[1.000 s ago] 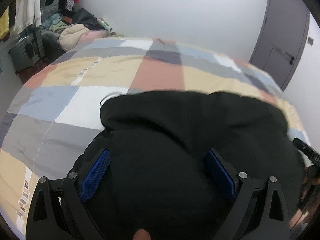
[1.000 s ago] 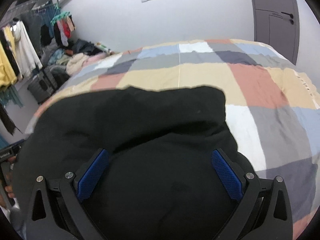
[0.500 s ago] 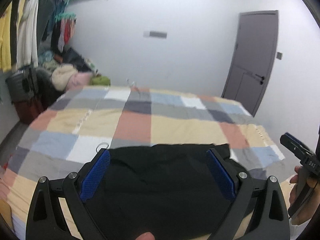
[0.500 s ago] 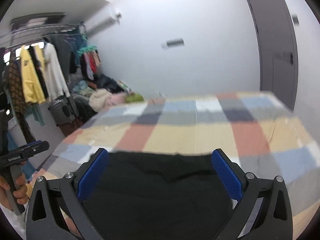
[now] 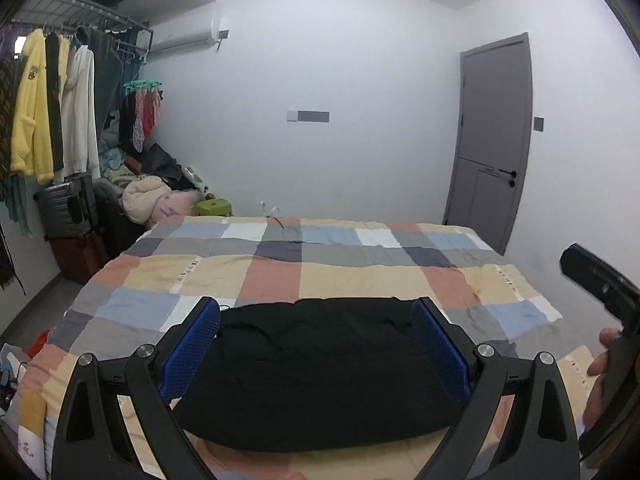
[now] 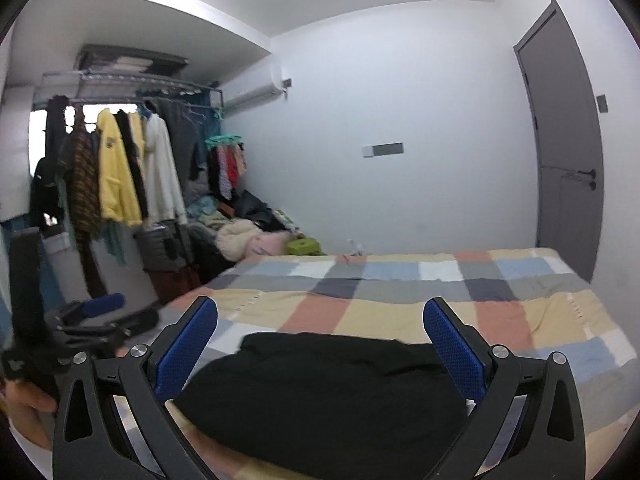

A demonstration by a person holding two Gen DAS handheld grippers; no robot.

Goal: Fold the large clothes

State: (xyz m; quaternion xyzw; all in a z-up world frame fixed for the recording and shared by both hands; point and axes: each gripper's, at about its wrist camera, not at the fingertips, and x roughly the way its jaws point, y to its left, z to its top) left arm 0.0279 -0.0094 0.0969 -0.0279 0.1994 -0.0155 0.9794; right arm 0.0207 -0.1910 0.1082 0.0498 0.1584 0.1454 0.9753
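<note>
A black garment [image 5: 316, 368] lies folded in a compact bundle on the near edge of the bed with the checked quilt [image 5: 312, 264]. My left gripper [image 5: 316, 316] is open and empty, raised above and behind the garment. My right gripper [image 6: 320, 316] is open and empty, also raised back from the garment [image 6: 320, 392]. The right gripper's body shows at the right edge of the left wrist view [image 5: 600, 284]. The left gripper shows at the left edge of the right wrist view [image 6: 96, 316].
A clothes rack [image 5: 52, 100] with hanging jackets stands on the left, above a dark suitcase [image 5: 68, 204] and a pile of clothes [image 5: 148, 196]. A grey door [image 5: 492, 140] is at the right of the far wall.
Both grippers have lifted up and pulled back from the black garment, which they were close over a second ago. The garment now rests on the bed's near edge.
</note>
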